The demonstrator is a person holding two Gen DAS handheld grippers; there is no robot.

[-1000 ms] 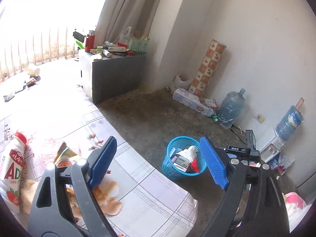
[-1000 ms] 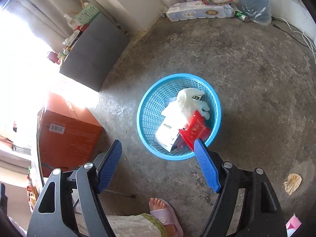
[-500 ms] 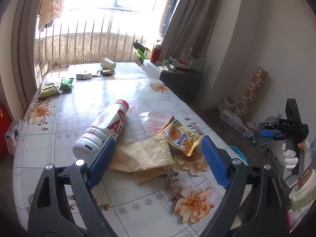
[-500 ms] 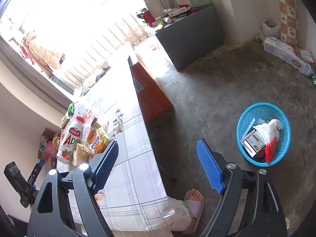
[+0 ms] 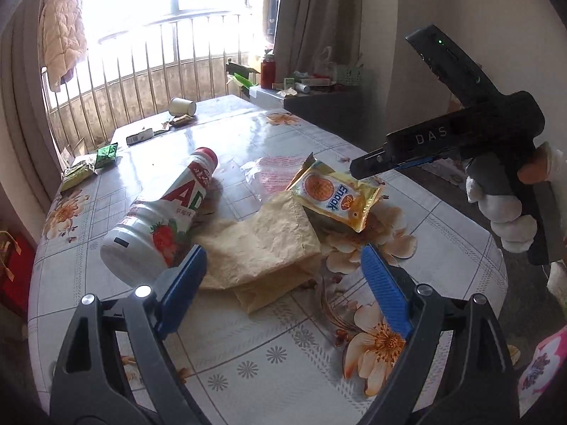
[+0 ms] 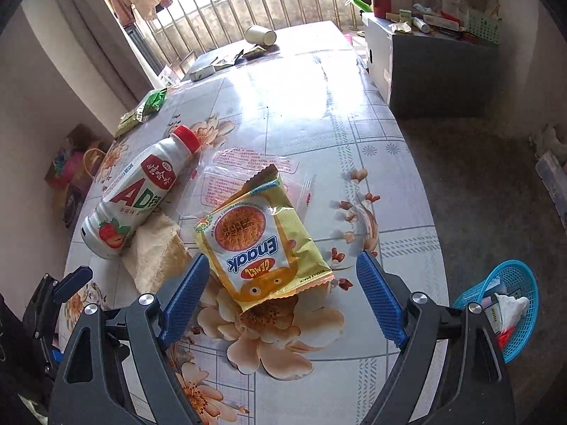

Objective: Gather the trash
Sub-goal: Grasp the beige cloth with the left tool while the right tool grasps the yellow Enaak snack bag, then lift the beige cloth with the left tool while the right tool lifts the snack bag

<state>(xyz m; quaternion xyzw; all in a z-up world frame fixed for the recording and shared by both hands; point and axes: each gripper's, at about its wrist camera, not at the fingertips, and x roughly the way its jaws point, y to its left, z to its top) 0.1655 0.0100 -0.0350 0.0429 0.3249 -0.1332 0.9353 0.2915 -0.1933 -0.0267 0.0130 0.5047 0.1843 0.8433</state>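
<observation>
The right hand-held gripper [image 6: 280,301] hangs over the table [image 6: 319,113], its jaws wide apart after just opening further, nothing pressed between the blue pads; the lower end of the yellow snack packet [image 6: 262,248] lies between them. At ten o'clock of the packet lie a tan paper bag [image 6: 156,251] and a white drink bottle [image 6: 138,191] on its side; a clear wrapper [image 6: 248,163] lies at twelve. The left hand-held gripper [image 5: 283,287] also stands open and empty, over the paper bag. The table wears a glossy flowered cloth; beyond it are a barred window and a grey cabinet [image 6: 436,81]. On the concrete floor at four o'clock stands a blue basket [image 6: 521,283] holding a small box and white crumpled plastic. A second ago the right view looked straight down on that basket; now it faces the table.
</observation>
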